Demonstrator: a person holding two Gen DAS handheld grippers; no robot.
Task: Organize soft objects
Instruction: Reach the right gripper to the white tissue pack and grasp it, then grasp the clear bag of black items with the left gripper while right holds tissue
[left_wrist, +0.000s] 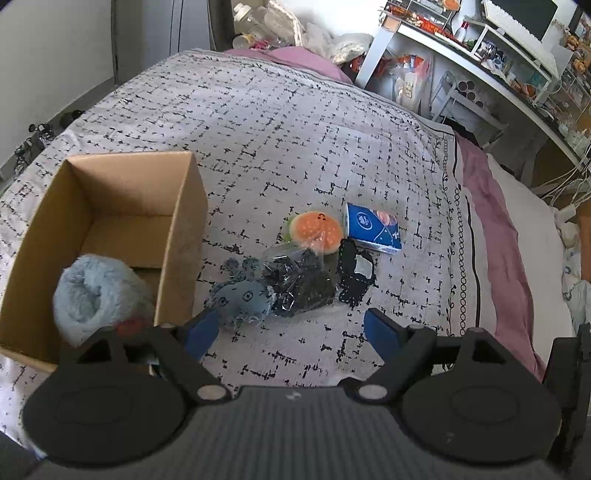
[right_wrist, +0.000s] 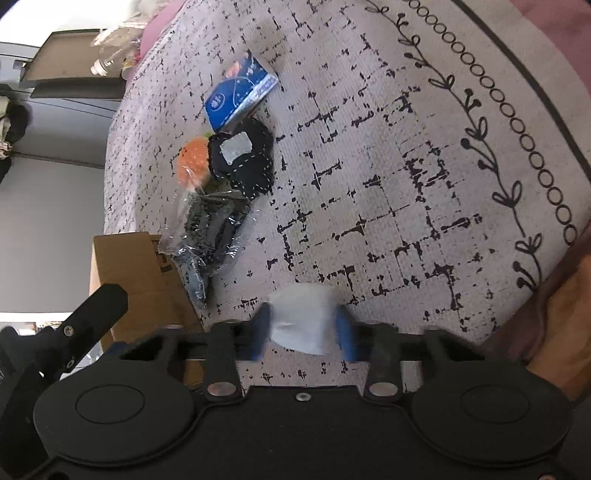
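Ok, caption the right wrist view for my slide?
Right gripper pinching a white soft object above the patterned bedspread, toys and cardboard box beyond.

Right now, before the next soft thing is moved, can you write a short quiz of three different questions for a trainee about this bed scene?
1. True or false: the open brown cardboard box already holds a fluffy light-blue plush item.
2. Multiple choice: what sits between the jaws of the right gripper? A) a blue tissue pack B) a small white soft object C) nothing.
3. Fill in: the round orange plush toy lies on the patterned bed cover just left of the blue ____ pack.

Key: 1 true. 2 B, the small white soft object. 3 tissue. The left gripper is open and holds nothing.
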